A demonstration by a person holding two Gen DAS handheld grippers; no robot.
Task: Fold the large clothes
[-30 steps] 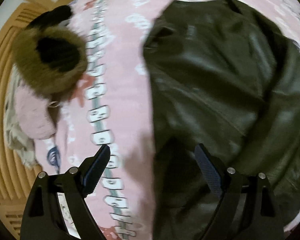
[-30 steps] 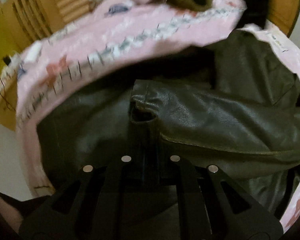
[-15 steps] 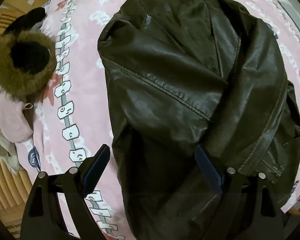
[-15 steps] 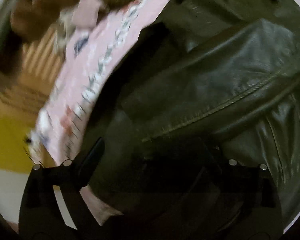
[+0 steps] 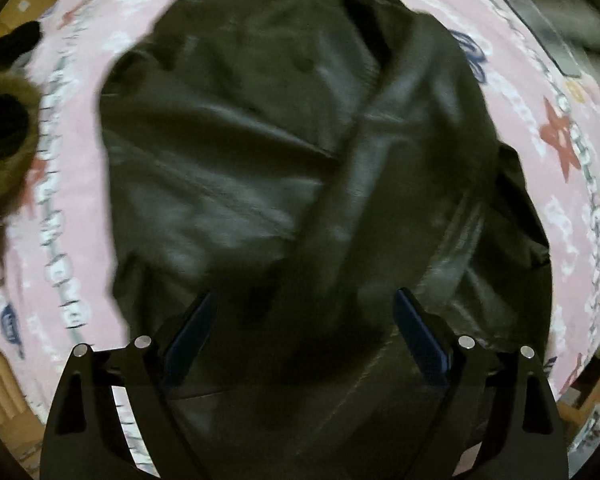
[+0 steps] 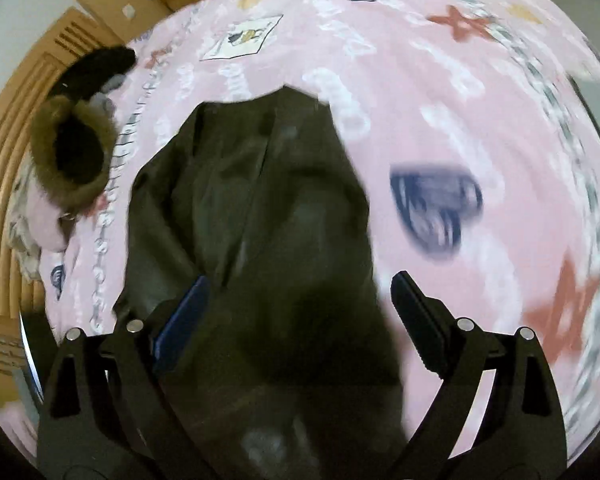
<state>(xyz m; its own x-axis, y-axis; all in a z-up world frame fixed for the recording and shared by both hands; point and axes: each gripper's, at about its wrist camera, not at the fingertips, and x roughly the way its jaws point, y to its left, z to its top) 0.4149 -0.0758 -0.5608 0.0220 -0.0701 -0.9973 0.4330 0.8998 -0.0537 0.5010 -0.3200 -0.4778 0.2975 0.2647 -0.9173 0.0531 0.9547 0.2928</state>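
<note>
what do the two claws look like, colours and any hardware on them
Both look alike. The left claw and the right claw are each a matte black frame with cut-out slots, splitting into two angled fingers. Each finger carries a flat dark blue pad on its inner face, and the right-hand pad in the right wrist view shows a ribbed edge. Two round silver pins sit on top of each arm. No cables, labels or sleeves show.

jacket (image 5: pixel 292 168): dark, glossy, leather-like, with stitched seams
state: partly folded, one panel laid across the body, surface creased
pose: flat, collar end away from both cameras
place: on the pink patterned bedspread (image 6: pixel 440 92), right of its printed band
</note>
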